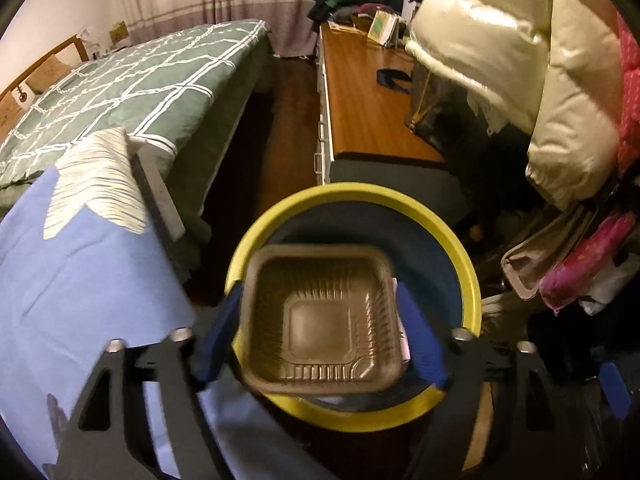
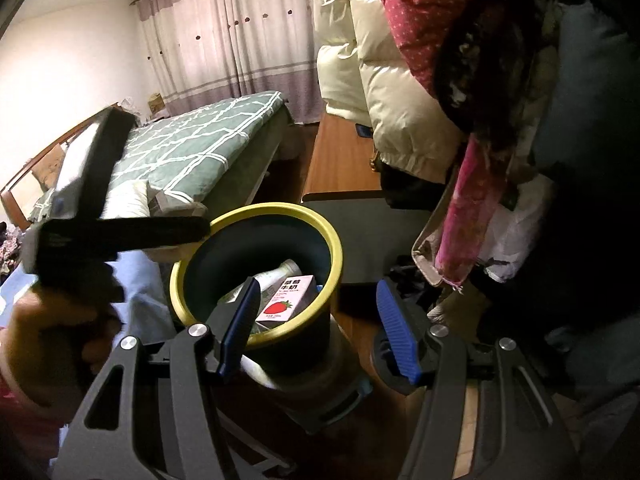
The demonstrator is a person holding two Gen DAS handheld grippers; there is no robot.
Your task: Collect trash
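Plastic tray (image 1: 324, 320), one, between left jaws over one bin (image 1: 460, 248); right jaws open.

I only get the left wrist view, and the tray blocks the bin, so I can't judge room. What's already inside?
Observer: A strawberry milk carton and a pale bottle lie in the yellow-rimmed bin.
Operator: Is the right hand-held gripper carrying anything?
Observer: No, the right hand-held gripper is open and empty, close to the bin.
Operator: Is the bin full?
Observer: No; much of its dark inner wall shows above them.
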